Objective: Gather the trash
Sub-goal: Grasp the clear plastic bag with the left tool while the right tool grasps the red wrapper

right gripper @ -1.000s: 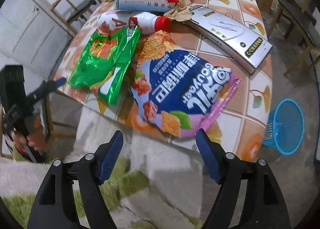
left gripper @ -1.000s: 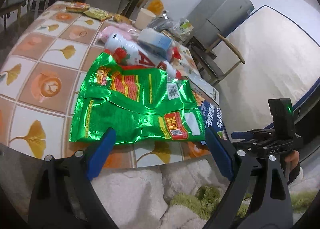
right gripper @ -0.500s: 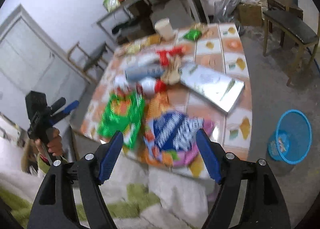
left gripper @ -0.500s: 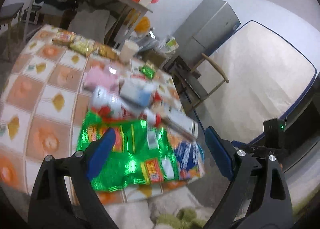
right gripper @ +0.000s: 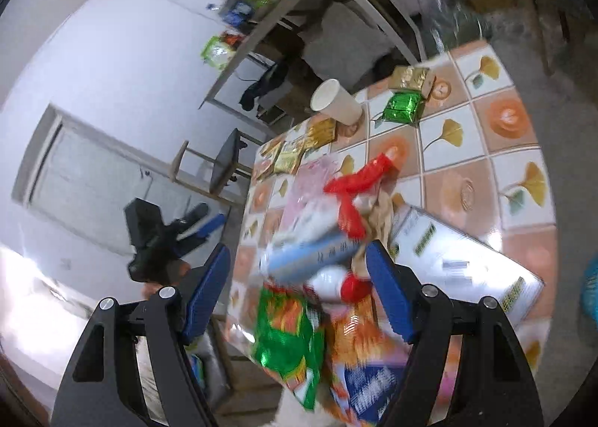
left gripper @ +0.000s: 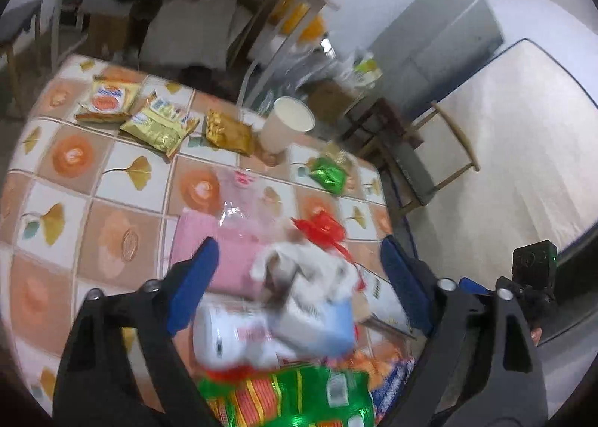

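Blue-padded fingers point(left gripper: 194, 288) of the left gripper point(left gripper: 299, 288) stand spread wide with nothing between them, held over the near end of the tiled worktop point(left gripper: 112, 180) with its orange and ginkgo-leaf pattern; the right gripper point(right gripper: 299, 290) is spread just as wide and also holds nothing. Trash lies heaped on the worktop at the near edge — a shiny green snack bag point(left gripper: 295, 397), a blue and orange crisp bag point(right gripper: 366, 371), a white bottle with a red cap point(right gripper: 336, 283), a pale blue carton point(right gripper: 314, 253), a crumpled white tissue point(left gripper: 310, 262), a red plastic wrapper point(left gripper: 323, 227) and a flat pink packet point(left gripper: 220, 251); much of it is blurred. A long white cardboard box point(right gripper: 463, 262) rests beside the pile. Farther off stand a white paper cup point(left gripper: 287, 124), a small green foil packet point(left gripper: 329, 175) and several yellow snack packets point(left gripper: 160, 124).
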A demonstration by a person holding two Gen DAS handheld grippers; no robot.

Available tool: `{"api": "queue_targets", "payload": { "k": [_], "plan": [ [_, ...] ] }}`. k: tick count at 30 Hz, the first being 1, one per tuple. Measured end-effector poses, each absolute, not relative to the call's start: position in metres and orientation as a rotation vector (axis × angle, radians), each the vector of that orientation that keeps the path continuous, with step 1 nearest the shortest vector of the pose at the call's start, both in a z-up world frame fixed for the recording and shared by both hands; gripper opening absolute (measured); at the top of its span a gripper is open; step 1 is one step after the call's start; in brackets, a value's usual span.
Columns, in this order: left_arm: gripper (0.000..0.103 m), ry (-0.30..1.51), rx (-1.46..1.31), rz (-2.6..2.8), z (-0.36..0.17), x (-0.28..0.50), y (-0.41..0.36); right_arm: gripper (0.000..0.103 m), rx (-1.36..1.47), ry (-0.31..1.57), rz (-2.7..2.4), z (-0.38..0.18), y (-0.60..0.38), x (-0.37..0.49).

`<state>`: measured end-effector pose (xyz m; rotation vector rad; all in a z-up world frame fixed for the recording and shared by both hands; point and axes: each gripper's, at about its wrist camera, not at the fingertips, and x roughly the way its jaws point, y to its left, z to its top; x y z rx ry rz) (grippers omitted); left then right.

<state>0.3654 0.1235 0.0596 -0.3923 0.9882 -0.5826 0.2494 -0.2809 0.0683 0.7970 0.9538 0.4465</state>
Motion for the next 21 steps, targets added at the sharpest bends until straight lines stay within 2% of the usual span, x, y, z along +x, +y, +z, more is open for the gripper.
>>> {"api": "queue_targets", "payload": {
  "k": [2,8,15,18,21],
  "plan": [
    [0.072,1.046,-0.397,-0.55,0.043,0.397,0.115,0.073,0.864,1.009,0.439,0.048,-0.285,0.282],
    [0.071,1.2,-0.411,-0.466,-0.011,0.469,0.093,0.073,0.961,1.197,0.37,-0.017,-0.281,0.358],
    [0.07,1.328,-0.335,-0.41,-0.049,0.502,0.069,0.073,0.993,1.309,0.305,-0.071,-0.261,0.415],
    [0.058,1.365,-0.296,-0.376,-0.059,0.51,0.063,0.072,0.975,1.343,0.269,-0.086,-0.253,0.432],
    [0.045,1.367,-0.264,-0.359,-0.063,0.513,0.061,0.064,0.975,1.357,0.253,-0.095,-0.247,0.444]
  ]
}}
